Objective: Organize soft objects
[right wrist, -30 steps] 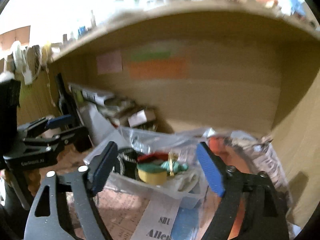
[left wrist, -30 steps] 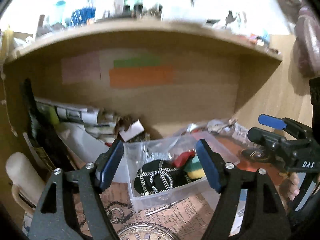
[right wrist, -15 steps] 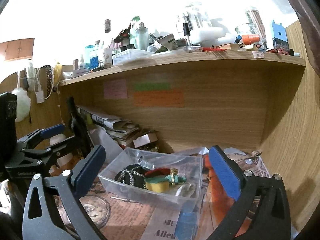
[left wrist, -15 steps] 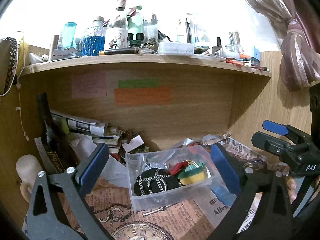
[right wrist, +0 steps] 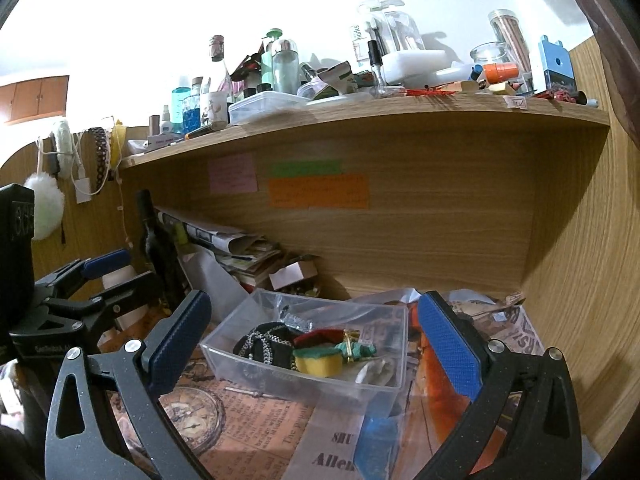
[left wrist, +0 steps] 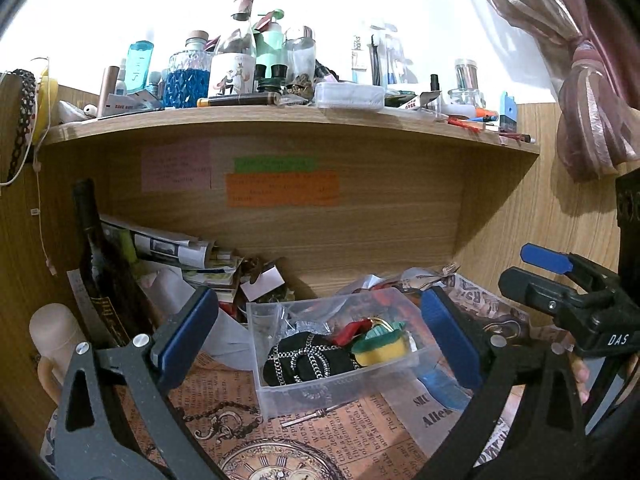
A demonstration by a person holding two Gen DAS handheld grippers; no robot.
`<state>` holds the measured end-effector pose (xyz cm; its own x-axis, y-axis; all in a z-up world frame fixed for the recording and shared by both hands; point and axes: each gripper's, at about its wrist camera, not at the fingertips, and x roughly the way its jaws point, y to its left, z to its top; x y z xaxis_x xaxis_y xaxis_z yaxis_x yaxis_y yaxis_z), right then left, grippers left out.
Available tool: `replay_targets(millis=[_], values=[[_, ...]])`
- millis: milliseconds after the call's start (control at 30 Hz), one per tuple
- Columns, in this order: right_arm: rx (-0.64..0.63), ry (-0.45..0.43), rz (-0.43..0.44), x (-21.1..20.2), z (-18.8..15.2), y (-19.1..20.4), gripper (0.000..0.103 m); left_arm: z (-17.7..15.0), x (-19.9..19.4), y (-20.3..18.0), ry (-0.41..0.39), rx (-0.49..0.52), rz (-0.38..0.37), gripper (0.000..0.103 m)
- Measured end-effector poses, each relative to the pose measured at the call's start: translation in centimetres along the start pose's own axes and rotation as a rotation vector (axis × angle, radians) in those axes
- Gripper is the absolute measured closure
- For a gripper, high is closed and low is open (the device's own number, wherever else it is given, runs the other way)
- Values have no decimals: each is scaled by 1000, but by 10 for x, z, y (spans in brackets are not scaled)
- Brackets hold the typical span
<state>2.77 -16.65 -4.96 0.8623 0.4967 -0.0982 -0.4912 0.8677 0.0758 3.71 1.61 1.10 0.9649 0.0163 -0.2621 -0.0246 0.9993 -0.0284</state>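
A clear plastic bin (left wrist: 400, 374) (right wrist: 256, 378) stands on the printed paper under the shelf. In it lie a black pouch with a metal chain (left wrist: 304, 358) (right wrist: 268, 344), a yellow and green sponge (left wrist: 380, 350) (right wrist: 318, 362), a red piece (left wrist: 352, 330) and a white soft item (right wrist: 376, 372). My left gripper (left wrist: 316, 344) is open and empty, held in front of the bin. My right gripper (right wrist: 312, 344) is open and empty, also in front of the bin. Each gripper shows in the other's view, the right (left wrist: 568, 280) and the left (right wrist: 96, 284).
A dark wine bottle (left wrist: 100, 264) and a stack of newspapers (left wrist: 172, 248) stand at the back left. The wooden shelf (left wrist: 280, 120) above carries several bottles and jars. Sticky notes (left wrist: 280, 188) are on the back wall. A blue item (right wrist: 372, 444) and a small screwdriver (left wrist: 316, 414) lie by the bin.
Both grippers have drawn back and up from the bin and their jaws have opened wider. The shelf top has come into view.
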Motion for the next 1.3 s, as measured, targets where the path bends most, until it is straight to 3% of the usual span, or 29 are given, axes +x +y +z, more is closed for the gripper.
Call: replay_targets(millis=[1300], values=[[-1, -4, 1, -4, -1, 4, 0, 2, -7, -7, -2, 9, -3, 0]])
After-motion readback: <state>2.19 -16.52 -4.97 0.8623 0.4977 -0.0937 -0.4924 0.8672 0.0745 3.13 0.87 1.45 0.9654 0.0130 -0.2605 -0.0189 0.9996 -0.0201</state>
